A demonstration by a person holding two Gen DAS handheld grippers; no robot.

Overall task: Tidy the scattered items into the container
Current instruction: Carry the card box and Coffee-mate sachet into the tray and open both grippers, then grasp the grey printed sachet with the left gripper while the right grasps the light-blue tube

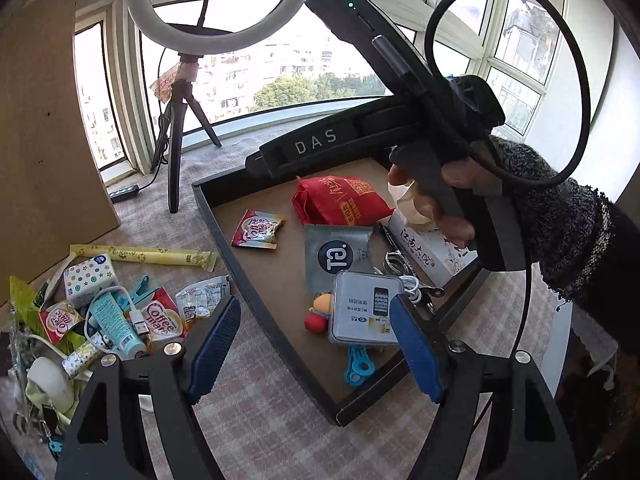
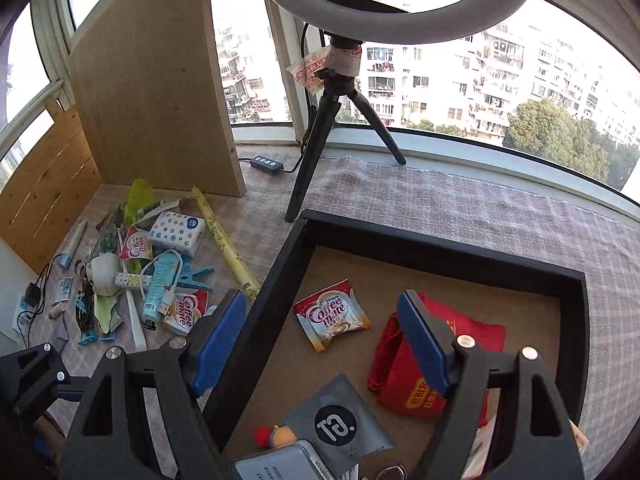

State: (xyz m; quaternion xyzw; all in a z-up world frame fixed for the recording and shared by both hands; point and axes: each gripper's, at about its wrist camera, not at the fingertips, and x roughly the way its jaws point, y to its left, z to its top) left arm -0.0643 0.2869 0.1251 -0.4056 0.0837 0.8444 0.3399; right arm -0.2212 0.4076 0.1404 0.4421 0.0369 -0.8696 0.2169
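A black tray (image 1: 208, 208) (image 2: 440, 248) with a brown floor holds a Coffee mate packet (image 1: 256, 230) (image 2: 332, 314), a red bag (image 1: 340, 200) (image 2: 392, 364), a grey sachet (image 1: 336, 256) (image 2: 336, 424), a grey tin box (image 1: 360, 308) and a blue clip (image 1: 360, 368). Left of the tray lies a pile of scattered items (image 1: 120, 308) (image 2: 152, 272), among them a tissue pack (image 1: 90, 276), a blue tube (image 1: 116, 324) and a long yellow packet (image 1: 148, 256). My left gripper (image 1: 316, 344) hangs open over the tray's near-left rim. My right gripper (image 2: 320, 340) stands open above the tray, pads touching nothing.
A ring light on a black tripod (image 1: 178, 140) (image 2: 316, 152) stands behind the tray. A wooden board (image 1: 40, 120) (image 2: 152, 80) leans at the far left, by the pile. A person's hand (image 1: 448, 200) holds the right gripper's handle over the tray. A checked cloth (image 2: 480, 208) covers the table.
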